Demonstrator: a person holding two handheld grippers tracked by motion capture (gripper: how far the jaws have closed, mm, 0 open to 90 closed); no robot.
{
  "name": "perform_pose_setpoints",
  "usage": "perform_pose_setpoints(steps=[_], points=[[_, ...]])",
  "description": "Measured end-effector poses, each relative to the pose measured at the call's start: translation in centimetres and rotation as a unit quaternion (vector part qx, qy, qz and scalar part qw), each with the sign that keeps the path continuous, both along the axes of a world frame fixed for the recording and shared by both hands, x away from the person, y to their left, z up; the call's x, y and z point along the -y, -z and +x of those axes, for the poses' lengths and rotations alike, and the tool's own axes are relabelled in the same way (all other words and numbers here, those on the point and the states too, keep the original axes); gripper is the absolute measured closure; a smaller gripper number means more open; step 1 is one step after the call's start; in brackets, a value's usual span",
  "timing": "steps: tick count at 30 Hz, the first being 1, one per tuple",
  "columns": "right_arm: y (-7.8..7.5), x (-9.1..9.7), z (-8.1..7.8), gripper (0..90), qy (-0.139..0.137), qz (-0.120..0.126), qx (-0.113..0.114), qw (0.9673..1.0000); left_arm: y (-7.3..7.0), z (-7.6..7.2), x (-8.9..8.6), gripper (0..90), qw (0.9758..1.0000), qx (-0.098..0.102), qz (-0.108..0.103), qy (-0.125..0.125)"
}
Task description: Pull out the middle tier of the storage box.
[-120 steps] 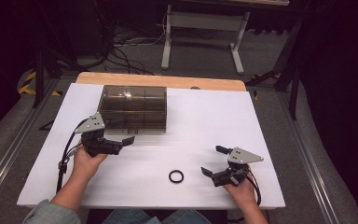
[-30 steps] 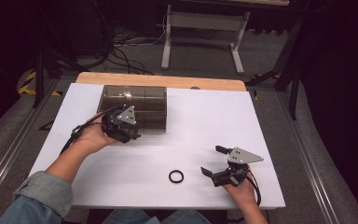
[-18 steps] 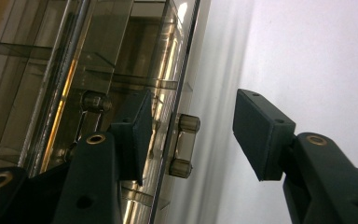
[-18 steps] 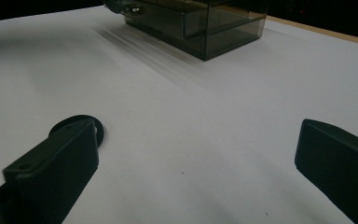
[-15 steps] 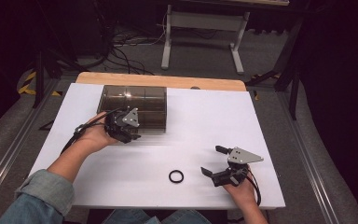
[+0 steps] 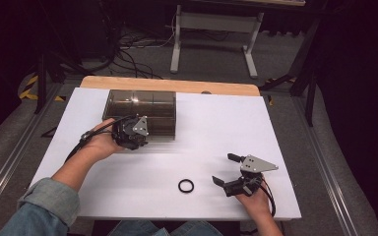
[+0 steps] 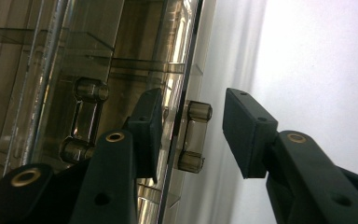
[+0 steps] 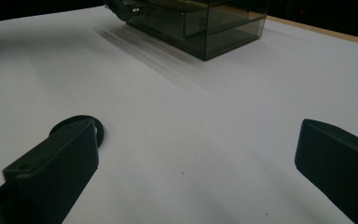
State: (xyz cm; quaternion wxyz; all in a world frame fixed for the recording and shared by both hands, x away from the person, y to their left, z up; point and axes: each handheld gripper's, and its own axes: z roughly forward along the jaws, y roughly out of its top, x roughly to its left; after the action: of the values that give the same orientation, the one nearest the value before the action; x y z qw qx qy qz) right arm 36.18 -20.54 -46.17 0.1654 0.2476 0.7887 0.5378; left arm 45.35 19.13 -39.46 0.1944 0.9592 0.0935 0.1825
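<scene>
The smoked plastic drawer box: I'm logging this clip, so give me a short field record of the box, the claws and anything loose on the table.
box: smoked plastic drawer box, at the far left of the white table
handle: small clear drawer handle, between the left claw's jaws
left claw: left claw at the box front; jaws have just been closing, one pad apart from the handle, not yet clamped
right claw: right claw near the front edge, jaws open, holding nothing
loose item: black ring, flat on the table left of the right claw
</scene>
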Motion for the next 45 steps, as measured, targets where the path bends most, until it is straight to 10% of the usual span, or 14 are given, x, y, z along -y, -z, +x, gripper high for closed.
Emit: perform_pose_setpoints(steps=[6, 45], points=[[0.0, 0.0, 0.0, 0.0, 0.000, 0.000, 0.000, 1.0000, 0.2, -0.2, 0.2, 67.5, 0.9994, 0.019, 0.030, 0.004], [0.0, 0.0, 0.0, 0.0, 0.000, 0.001, -0.002, 1.0000, -0.4, -2.1, 0.2, 70.1, 0.9994, -0.017, 0.028, 0.014]])
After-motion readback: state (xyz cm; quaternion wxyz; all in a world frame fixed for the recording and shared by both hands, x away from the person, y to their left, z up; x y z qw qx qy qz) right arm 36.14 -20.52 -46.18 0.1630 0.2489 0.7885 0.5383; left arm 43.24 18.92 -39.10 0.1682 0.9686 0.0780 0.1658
